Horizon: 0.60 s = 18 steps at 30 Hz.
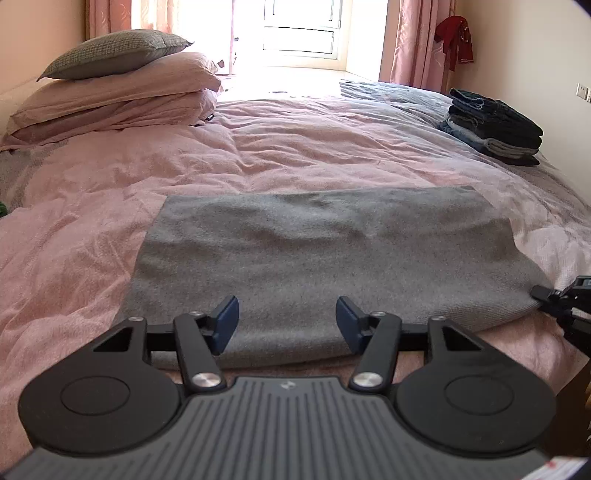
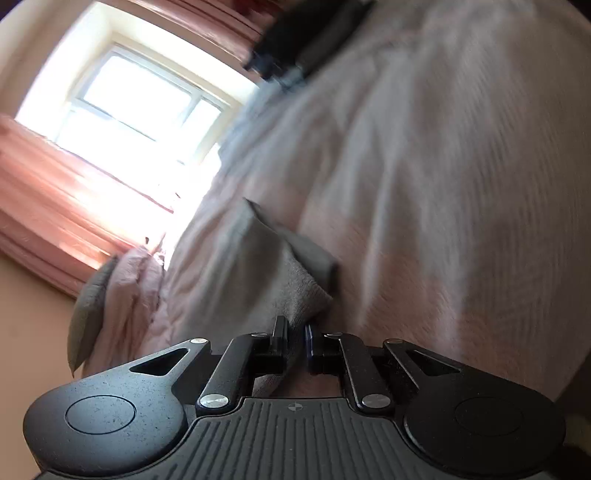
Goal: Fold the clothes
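We're partway thru, by our read: a stack of folded clothes (image 1: 493,127) already sits at the far right of the bed (image 1: 295,147), and the grey garment (image 1: 325,266) lies flat as a neat rectangle on the pink duvet, prob. w/ more folds left. Our left gripper (image 1: 287,323) hovers spread wide over its near edge, holding nothing. Our right gripper (image 2: 296,339) is clamped on the garment's right corner; that view is tilted & blurred. Bed surface is soft, rumpled. Room: pillows (image 1: 114,85) far left, bright window (image 1: 301,29), pink curtains, a red item (image 1: 455,38) hung by the wall.
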Each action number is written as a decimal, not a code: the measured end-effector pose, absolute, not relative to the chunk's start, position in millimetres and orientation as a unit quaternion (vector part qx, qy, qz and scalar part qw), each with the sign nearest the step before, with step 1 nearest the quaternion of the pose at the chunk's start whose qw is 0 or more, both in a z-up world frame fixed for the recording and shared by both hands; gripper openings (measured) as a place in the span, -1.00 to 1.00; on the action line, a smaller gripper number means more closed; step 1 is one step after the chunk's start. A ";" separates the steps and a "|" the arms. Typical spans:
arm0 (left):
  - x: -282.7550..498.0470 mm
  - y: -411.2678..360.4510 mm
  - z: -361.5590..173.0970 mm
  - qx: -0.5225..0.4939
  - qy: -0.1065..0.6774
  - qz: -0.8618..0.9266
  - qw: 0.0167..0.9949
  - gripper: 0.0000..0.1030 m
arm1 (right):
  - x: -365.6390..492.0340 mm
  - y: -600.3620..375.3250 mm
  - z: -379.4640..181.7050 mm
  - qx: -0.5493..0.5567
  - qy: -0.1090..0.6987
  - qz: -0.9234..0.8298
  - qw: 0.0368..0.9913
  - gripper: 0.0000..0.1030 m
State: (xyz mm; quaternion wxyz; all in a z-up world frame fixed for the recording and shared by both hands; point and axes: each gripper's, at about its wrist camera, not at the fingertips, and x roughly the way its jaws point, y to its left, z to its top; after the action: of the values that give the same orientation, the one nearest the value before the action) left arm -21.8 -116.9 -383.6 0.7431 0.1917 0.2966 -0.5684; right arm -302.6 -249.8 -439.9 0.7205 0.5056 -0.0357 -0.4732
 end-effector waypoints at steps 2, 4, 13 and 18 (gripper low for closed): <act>-21.3 -123.2 -380.1 0.180 0.286 -0.580 0.741 -0.16 | -291.1 -229.4 -413.3 0.393 -0.019 -0.489 0.779 -0.92; -21.3 -136.0 -379.6 0.184 0.279 -0.582 0.741 -0.20 | -281.5 -235.7 -421.2 0.379 0.061 -0.512 0.768 -0.91; -28.6 -245.2 -397.7 0.226 0.281 -0.586 0.726 -0.35 | -277.7 -260.2 -416.4 0.379 0.141 -0.536 0.741 -0.47; -21.2 -318.2 -410.9 0.245 0.302 -0.570 0.723 -0.35 | -278.4 -276.9 -427.2 0.391 0.145 -0.531 0.738 -0.46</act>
State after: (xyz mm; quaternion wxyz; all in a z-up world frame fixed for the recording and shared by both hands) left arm -21.2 -318.2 -410.9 0.7235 0.2454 0.3018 -0.5704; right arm -278.4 -276.9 -427.1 0.7378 0.3907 0.1447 -0.5311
